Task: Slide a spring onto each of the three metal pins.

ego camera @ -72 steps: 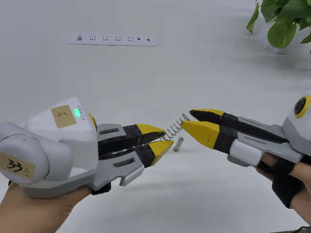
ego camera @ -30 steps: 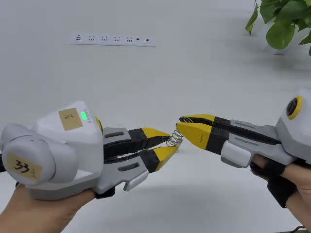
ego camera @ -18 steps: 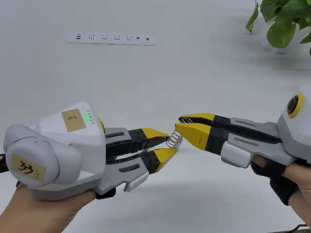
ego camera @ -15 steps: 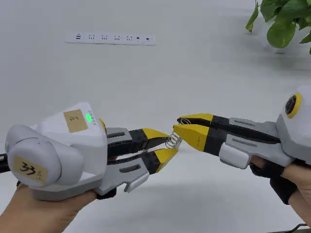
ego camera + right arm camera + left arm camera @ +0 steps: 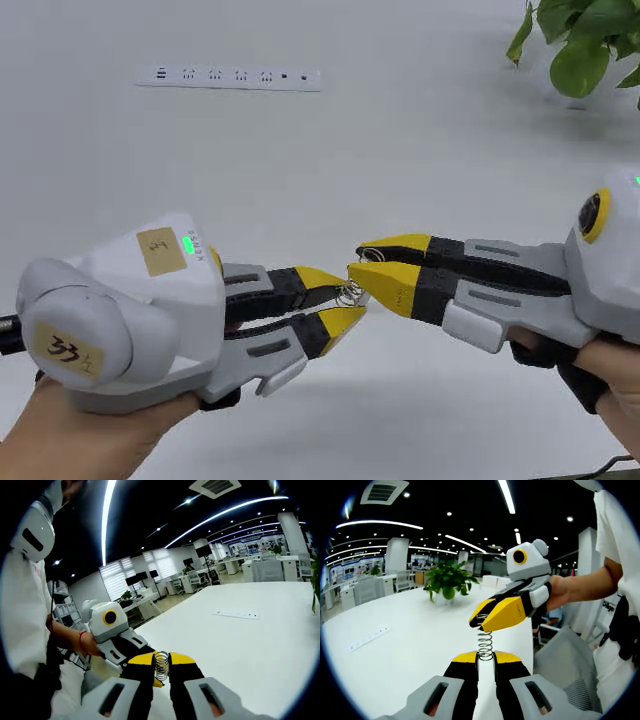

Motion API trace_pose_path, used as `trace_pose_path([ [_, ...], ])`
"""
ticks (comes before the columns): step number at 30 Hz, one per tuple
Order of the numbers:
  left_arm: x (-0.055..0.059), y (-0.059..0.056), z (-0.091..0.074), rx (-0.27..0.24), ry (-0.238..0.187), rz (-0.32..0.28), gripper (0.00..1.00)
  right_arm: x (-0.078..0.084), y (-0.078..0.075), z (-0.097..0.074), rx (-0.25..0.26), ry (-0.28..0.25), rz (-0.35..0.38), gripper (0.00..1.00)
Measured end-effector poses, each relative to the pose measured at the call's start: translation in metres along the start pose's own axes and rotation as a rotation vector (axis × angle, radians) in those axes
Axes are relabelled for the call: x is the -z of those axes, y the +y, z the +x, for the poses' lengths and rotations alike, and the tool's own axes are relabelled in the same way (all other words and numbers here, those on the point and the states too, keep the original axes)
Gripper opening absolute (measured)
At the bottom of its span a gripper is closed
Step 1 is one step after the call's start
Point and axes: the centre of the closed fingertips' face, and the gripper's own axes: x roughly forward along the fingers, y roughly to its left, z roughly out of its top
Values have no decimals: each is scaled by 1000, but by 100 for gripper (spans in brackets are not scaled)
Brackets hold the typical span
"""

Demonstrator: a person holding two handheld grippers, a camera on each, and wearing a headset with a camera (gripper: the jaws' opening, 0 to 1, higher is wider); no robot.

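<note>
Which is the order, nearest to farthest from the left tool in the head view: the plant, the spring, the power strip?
1. spring, held at the left tool.
2. power strip, far back, left.
3. plant, far back, right corner.

Open-plan office — ceiling strip lights [image 5: 107,510], rows of desks [image 5: 197,582] with monitors [image 5: 141,576] — long white bench [image 5: 420,140].

The left gripper [image 5: 352,298] and the right gripper [image 5: 356,262] have pale grey housings and black jaws with yellow tips. On the left one, a tan label [image 5: 160,251] sits just beside a green light [image 5: 187,245]. The person wears a black glove [image 5: 578,383] and a white short sleeve [image 5: 612,530].
</note>
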Motion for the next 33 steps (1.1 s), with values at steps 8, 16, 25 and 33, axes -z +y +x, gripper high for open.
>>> trace_pose_path([
  [8,1,-1,0,7,4,16,10,1,1,0,-1,18,-23,12],
  [16,0,-1,0,16,-2,13,10,0,2,0,-5,24,-27,13],
  [25,0,-4,1,31,-4,19,10,0,3,-4,-42,98,-83,22],
  [33,0,-6,2,43,-5,31,10,7,9,-11,-202,393,-359,27],
])
